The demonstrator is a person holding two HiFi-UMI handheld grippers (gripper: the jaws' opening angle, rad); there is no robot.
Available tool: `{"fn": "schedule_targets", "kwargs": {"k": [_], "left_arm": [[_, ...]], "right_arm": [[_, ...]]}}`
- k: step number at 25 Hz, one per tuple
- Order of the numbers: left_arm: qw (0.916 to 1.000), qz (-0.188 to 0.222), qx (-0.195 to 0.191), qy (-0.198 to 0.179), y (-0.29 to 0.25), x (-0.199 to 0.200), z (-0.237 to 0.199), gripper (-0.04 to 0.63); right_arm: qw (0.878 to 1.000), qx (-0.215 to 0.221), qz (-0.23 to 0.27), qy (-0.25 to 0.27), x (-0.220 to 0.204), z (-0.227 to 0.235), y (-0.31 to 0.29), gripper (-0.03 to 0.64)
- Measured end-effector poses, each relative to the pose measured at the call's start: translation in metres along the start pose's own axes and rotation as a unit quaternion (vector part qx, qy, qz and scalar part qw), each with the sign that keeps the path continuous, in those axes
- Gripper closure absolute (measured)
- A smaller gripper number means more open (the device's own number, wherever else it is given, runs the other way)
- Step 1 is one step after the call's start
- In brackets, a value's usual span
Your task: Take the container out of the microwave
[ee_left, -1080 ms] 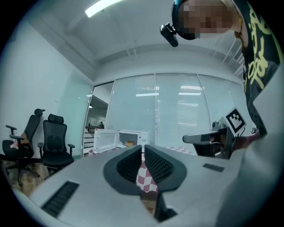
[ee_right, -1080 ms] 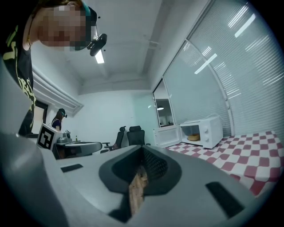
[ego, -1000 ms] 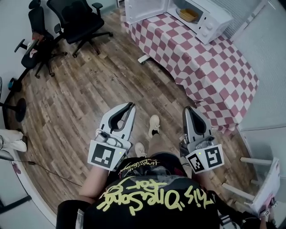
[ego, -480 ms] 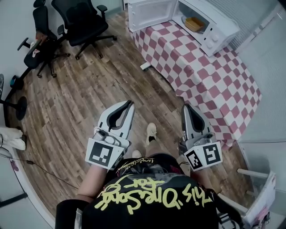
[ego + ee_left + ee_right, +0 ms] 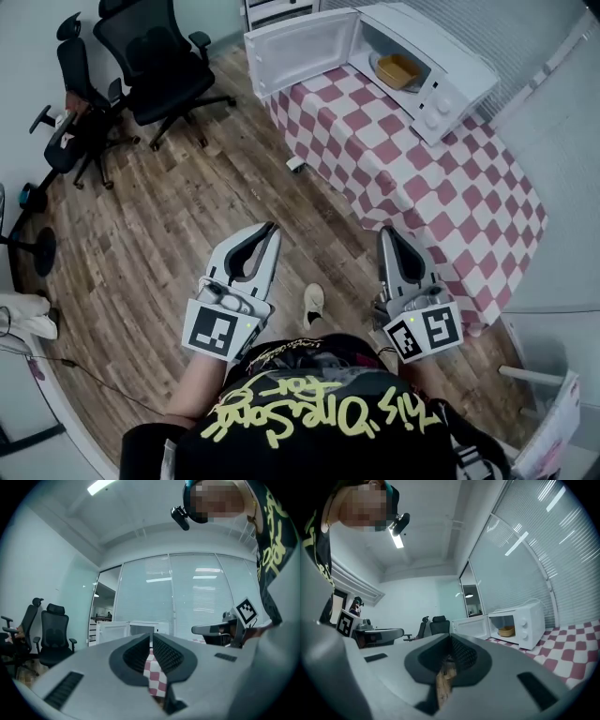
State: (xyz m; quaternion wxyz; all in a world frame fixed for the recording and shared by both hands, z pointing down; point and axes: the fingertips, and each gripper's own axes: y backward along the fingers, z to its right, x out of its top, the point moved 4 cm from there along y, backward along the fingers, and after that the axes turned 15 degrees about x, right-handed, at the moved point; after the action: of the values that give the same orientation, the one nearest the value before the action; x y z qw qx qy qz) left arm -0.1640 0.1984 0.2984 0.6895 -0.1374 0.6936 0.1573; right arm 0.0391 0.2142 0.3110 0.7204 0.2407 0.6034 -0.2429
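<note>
While short of the tabletop (image 5: 452, 161), clenching left gripper (image 5: 272, 229) and right gripper (image 5: 384, 232) empty; with container (image 5: 398, 67) inside open microwave (image 5: 452, 79) at one o'clock.

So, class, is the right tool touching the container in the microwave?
Apart: head view shows the right tool over the floor, well short of the container.

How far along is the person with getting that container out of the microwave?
Done: the microwave door stands open. In hand: nothing; the left gripper and right gripper are both shut and empty, held above the floor short of the checkered table. Left: the yellow container sits inside the microwave, yet to be gripped and brought out.
</note>
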Motion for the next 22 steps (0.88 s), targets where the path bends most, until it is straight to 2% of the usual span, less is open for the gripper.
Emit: {"fn": "schedule_targets", "kwargs": {"k": [3, 9, 16, 22], "left_arm": [[0.9998, -0.002, 0.0, 0.018, -0.025, 0.005, 0.003, 0.572], [0.9998, 0.004, -0.016, 0.012, -0.064, 0.006, 0.009, 0.572], [0.9999, 0.0, 0.005, 0.011, -0.097, -0.001, 0.007, 0.571], [0.9998, -0.007, 0.015, 0.007, -0.109, -0.007, 0.004, 0.571]], "right_arm": [[1.0, -0.002, 0.004, -0.001, 0.006, 0.019, -0.009, 0.607], [1.0, -0.006, 0.003, -0.005, 0.01, 0.057, -0.018, 0.607], [1.0, 0.009, -0.001, -0.001, 0.014, 0.094, -0.036, 0.607], [1.0, 0.024, -0.008, -0.004, 0.011, 0.106, -0.049, 0.607]]}}
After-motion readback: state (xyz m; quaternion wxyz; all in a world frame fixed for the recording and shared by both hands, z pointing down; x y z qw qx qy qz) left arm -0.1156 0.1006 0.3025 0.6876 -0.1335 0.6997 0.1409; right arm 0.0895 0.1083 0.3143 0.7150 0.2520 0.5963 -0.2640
